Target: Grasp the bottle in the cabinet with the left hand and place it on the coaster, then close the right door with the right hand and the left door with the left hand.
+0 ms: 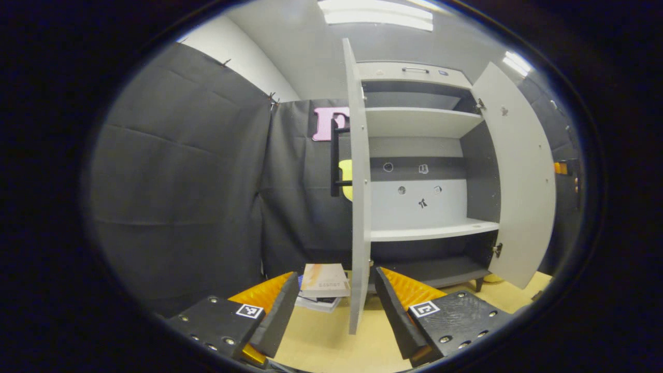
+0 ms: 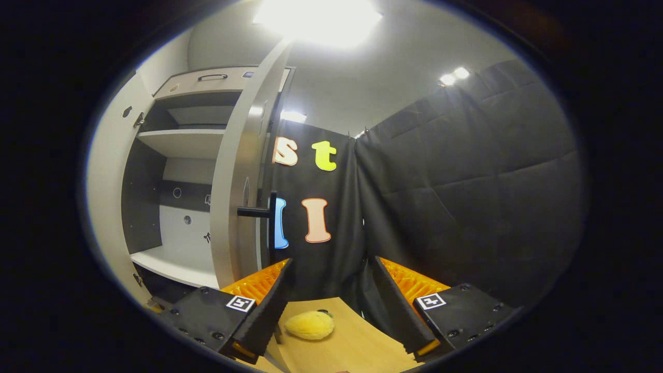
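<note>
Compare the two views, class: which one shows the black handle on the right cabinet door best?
The right gripper view: the right door is close, and its black handle juts out clearly on the outer face. The left gripper view shows that door from the inside, handle hidden; the handle there belongs to the left door.

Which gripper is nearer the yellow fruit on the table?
Right. The right gripper hovers open just above the fruit; the left gripper is open at the left door.
</note>
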A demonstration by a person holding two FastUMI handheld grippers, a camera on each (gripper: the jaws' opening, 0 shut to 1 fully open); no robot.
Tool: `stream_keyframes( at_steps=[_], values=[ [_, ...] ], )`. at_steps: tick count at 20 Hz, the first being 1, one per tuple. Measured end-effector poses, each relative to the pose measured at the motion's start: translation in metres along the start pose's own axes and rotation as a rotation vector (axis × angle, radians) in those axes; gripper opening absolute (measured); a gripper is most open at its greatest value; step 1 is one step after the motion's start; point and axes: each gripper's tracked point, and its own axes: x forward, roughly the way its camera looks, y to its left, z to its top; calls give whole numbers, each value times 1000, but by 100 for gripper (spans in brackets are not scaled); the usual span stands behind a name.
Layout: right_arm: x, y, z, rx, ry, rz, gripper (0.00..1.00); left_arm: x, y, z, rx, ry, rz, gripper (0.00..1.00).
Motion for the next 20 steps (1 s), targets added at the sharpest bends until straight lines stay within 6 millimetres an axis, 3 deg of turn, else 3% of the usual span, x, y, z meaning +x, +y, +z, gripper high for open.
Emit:
stream_keyframes(
  at_steps=[1,2,3,4,6,7,8,9,10,11,12,14,15,20],
  values=[
    [-2,3,1,-8,-2,-3,97,2,6,1,3,-5,4,86],
    [-4,5,2,-15,-4,-7,91,4,10,0,4,-8,7,86],
    [-5,9,3,-18,-7,-8,91,7,15,1,3,-10,10,93],
    [-7,12,4,-15,-7,-5,97,9,20,0,0,-10,13,93],
    [-13,23,4,-2,-5,10,97,14,27,0,-8,-13,13,93],
    [-15,29,5,3,-7,22,97,16,30,0,-11,-14,13,86],
    [-17,36,7,7,-9,37,97,19,31,-1,-12,-13,10,93],
    [-20,44,7,8,-11,52,91,21,33,-2,-14,-11,6,93],
    [-22,53,8,7,-14,66,97,24,33,-3,-14,-7,1,94],
    [-24,60,8,4,-18,79,97,25,34,-4,-16,-5,-3,94],
    [-25,67,9,1,-22,89,97,26,33,-5,-17,-4,-8,87],
    [-28,79,10,6,-22,106,92,28,36,-7,-18,-4,-15,86],
    [-29,86,10,12,-21,117,97,29,37,-7,-17,-4,-19,86],
    [-29,119,12,30,-20,173,97,27,49,-6,-21,-9,-16,86]
  ],
)
